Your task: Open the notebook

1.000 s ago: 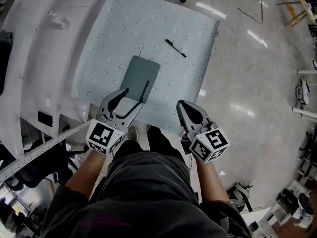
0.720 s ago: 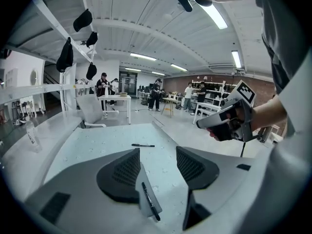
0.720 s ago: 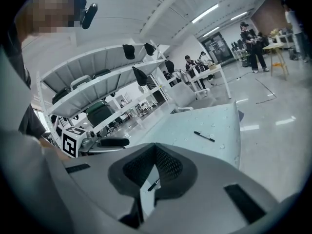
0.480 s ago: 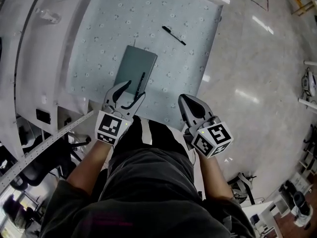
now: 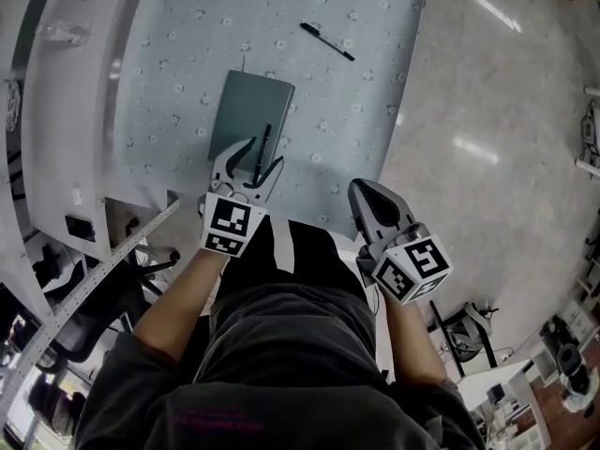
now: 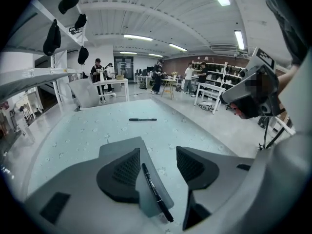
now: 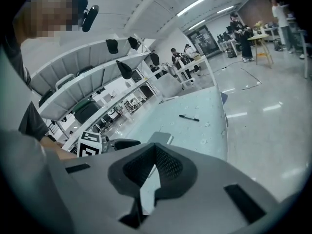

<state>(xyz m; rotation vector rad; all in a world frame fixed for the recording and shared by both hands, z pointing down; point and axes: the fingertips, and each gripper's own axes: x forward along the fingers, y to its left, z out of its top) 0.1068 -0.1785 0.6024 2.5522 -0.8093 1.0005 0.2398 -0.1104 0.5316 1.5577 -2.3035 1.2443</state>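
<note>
Head view: the closed grey notebook [image 5: 246, 111] lies flat on the pale patterned worktop [image 5: 178, 54]. A black pen [image 5: 263, 143] rests along its right side, and a second pen [image 5: 327, 41] lies well apart, farther out. My left claw [image 5: 255, 162] sits at the notebook's near edge. My right claw [image 5: 366, 191] is off the worktop, over the floor [image 5: 487, 148].

Left claw view: the jaws stand apart. The left jaw is over the notebook's cover, and the pen and the notebook's near corner show between the jaws. I cannot tell whether they touch.

Right claw view: the jaw tips meet with nothing between them. The notebook lies ahead to the left.
</note>
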